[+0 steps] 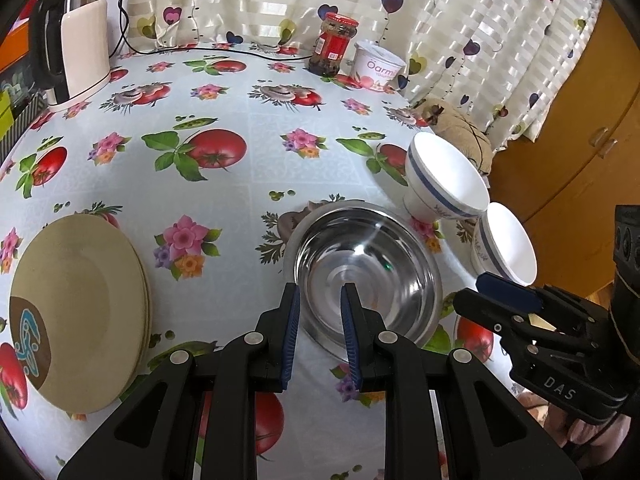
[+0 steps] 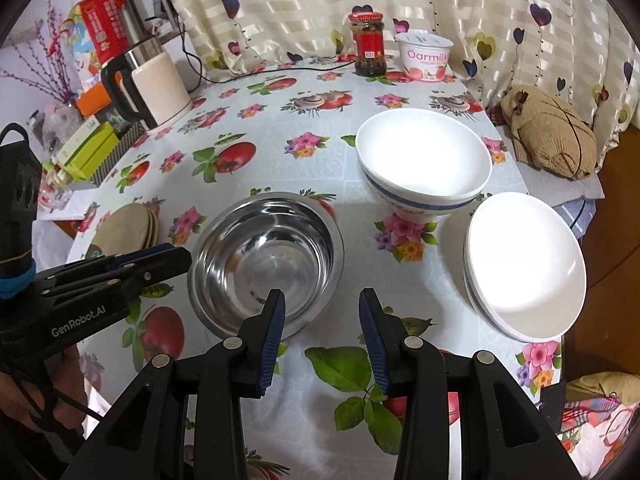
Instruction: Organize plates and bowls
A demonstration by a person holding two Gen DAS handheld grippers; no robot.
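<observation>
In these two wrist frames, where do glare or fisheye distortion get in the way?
Right wrist view: both white bowls blow out to flat white inside, and the table edge bows. Left wrist view: the steel bowl shows streaky reflections, the beige plates stretch toward the dark rim; focus is sharp in both.

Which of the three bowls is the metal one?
The steel bowl, nearest the left gripper; the other two bowls are white ceramic.

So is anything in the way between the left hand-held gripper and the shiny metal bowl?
Nothing visible. The left hand-held gripper hangs open right over the near rim of the round shiny metal bowl, with only flowery tablecloth around.
</observation>
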